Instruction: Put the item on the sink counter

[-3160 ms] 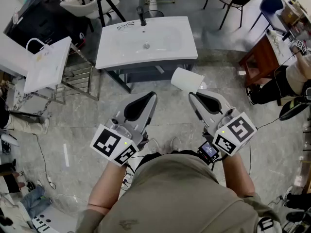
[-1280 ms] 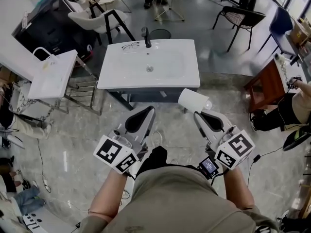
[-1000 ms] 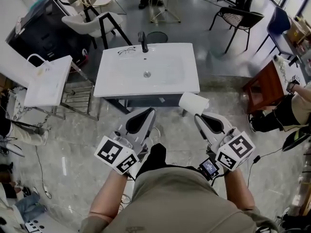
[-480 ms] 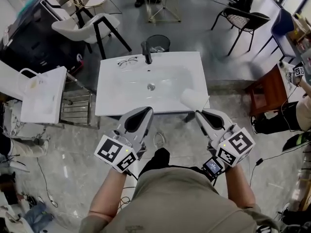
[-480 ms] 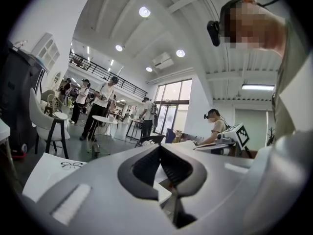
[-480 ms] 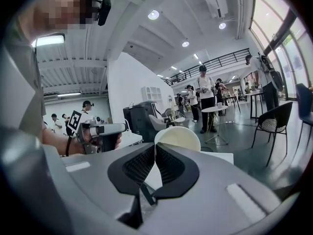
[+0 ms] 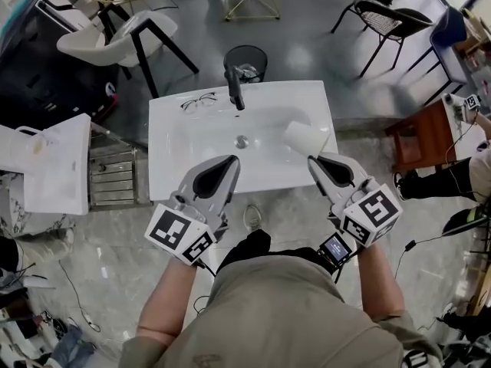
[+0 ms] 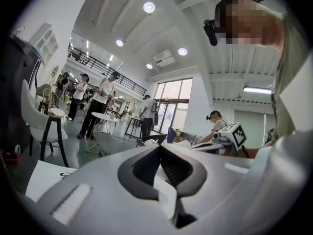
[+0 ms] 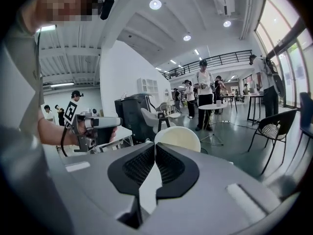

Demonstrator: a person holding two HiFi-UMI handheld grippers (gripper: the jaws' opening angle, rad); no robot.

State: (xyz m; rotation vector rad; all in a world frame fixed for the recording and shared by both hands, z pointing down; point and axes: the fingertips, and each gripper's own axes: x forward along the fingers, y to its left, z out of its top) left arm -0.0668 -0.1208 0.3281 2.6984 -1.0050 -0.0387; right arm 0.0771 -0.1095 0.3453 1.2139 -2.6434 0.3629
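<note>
A white cup-like cylinder (image 7: 305, 138) lies on its side at the tips of my right gripper (image 7: 313, 159), which is shut on its rim. In the right gripper view its round cream end (image 9: 177, 137) shows just past the shut jaws of the right gripper (image 9: 155, 145). The cylinder is over the right side of the white sink counter (image 7: 173, 159), beside the basin; I cannot tell whether it touches. My left gripper (image 7: 229, 160) is shut and empty over the counter's front edge. In its own view the left gripper (image 8: 159, 147) has its jaws together.
A black faucet (image 7: 235, 90) stands at the back of the basin, with a pair of glasses (image 7: 198, 100) on the counter to its left. A black bin (image 7: 245, 58) and chairs stand behind. A second white sink (image 7: 46, 167) stands left, a wooden table (image 7: 418, 133) right.
I have come up to the sink counter. Both grippers now reach over it, and the white cylinder has gone from in front of the counter to above its right side.
</note>
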